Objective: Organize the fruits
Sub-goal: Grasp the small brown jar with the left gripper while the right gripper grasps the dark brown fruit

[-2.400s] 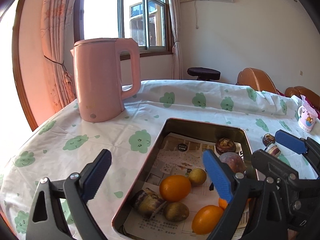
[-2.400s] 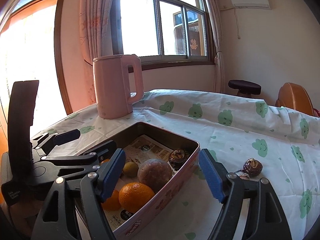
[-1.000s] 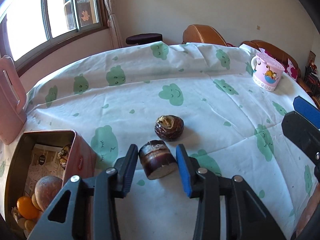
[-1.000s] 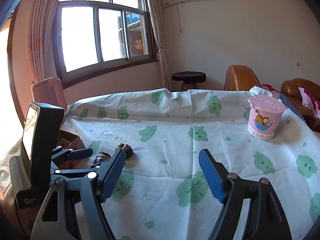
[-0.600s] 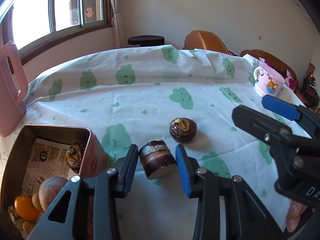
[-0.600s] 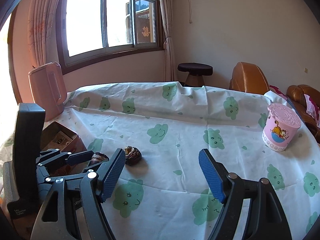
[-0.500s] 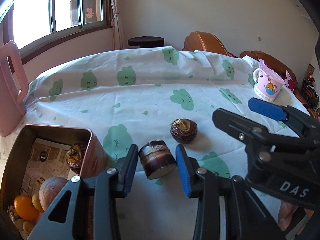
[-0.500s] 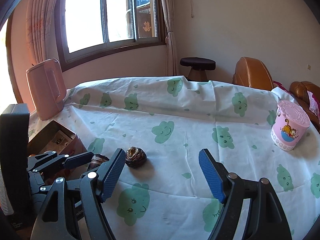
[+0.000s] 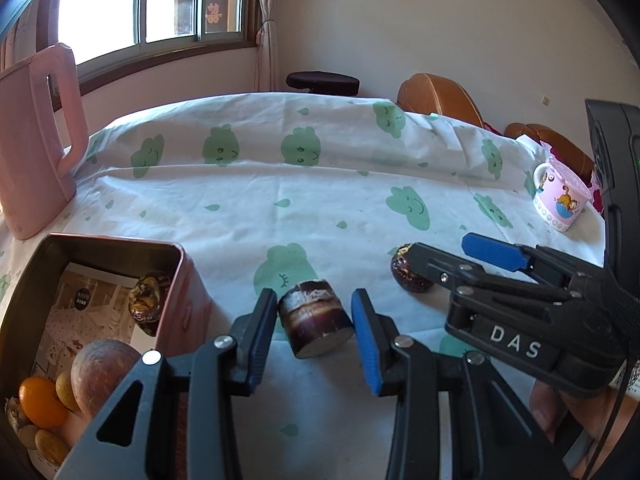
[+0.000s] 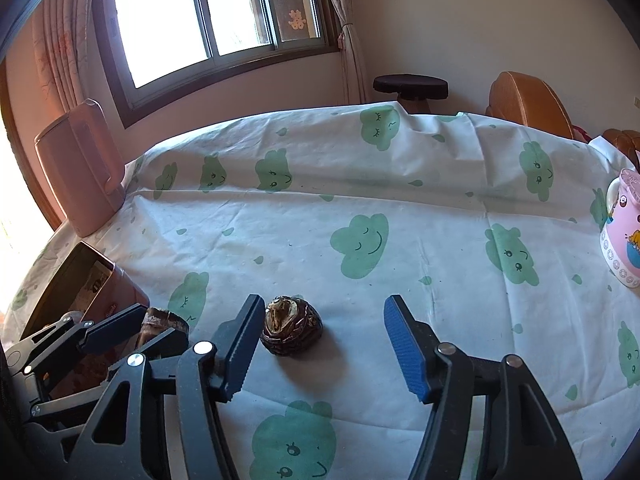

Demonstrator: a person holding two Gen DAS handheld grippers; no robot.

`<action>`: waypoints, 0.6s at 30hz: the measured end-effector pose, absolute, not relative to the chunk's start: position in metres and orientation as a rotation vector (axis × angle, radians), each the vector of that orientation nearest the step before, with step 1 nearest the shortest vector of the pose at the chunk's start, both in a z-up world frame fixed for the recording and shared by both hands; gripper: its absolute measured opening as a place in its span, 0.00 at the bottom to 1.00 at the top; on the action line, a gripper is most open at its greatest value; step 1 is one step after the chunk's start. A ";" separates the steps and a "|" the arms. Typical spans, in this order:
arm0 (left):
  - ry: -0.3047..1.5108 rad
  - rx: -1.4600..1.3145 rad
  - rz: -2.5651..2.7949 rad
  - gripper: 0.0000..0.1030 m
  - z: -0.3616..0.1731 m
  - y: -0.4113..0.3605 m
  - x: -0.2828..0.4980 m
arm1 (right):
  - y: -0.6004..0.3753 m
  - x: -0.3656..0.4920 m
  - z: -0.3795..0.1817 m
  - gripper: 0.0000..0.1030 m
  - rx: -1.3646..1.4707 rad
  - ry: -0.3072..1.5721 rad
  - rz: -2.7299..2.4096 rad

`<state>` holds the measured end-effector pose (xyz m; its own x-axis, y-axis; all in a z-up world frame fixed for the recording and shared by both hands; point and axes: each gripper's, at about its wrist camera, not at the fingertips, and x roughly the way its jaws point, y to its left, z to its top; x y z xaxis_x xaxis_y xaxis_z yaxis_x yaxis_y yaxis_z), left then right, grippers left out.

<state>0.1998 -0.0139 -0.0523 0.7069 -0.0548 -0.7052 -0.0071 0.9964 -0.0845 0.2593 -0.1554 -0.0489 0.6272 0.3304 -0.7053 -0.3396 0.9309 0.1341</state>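
My left gripper (image 9: 314,300) is shut on a dark brown cut fruit piece (image 9: 316,320), held just right of the pink tin (image 9: 112,238). The tin holds an orange (image 9: 40,400), a round brownish fruit (image 9: 104,372) and a dark wrinkled fruit (image 9: 146,296) on printed paper. A round dark brown fruit (image 10: 291,331) lies on the cloth between the jaws of my right gripper (image 10: 323,320). Those jaws are closing; the left finger (image 10: 240,344) is right beside the fruit, the right finger (image 10: 404,348) stands apart. In the left wrist view that fruit (image 9: 404,278) is partly hidden behind the right gripper (image 9: 452,258).
A pink kettle (image 9: 36,140) stands at the far left of the table behind the tin. A pink cartoon mug (image 10: 624,240) sits at the right edge. Beyond the cloud-print tablecloth (image 10: 360,208) are a dark stool (image 10: 410,84) and brown chairs (image 10: 528,104).
The right gripper has come in low around the round dark fruit and its jaws have narrowed. The left gripper, still holding the cut piece, has shifted a little towards the tin.
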 end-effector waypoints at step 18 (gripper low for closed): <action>0.707 -0.123 0.021 0.40 -0.044 -0.004 0.188 | -0.148 0.251 -0.055 0.37 0.000 0.846 0.494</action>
